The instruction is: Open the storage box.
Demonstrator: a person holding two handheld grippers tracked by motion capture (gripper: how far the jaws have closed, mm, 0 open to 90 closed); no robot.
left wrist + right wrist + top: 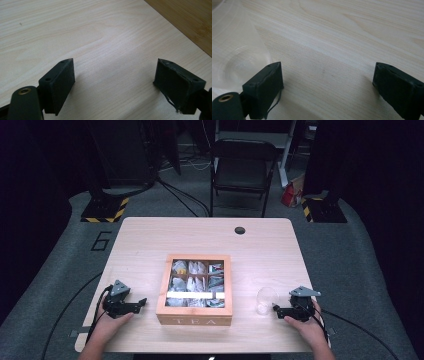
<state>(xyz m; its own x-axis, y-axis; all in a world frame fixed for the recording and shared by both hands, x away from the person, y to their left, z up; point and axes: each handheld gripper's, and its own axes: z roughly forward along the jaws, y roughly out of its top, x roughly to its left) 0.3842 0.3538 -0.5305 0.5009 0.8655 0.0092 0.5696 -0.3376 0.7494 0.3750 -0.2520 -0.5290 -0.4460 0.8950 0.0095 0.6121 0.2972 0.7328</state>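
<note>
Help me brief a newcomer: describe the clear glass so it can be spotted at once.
On the light wooden table, look right of the wooden tea box at its middle. The clear glass stands there, just ahead of the right gripper. It is see-through and empty, unlike the box with its packets.

The tea box [194, 290] sits mid-table, the glass [265, 300] to its right.

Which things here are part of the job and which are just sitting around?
Part of the job:
wooden tea box, lid shut, tea bags behind its window
clear glass, just off the right gripper
left gripper, open beside the box

Just about:
folding chair behind the table
dark cable hole in the tabletop
</note>
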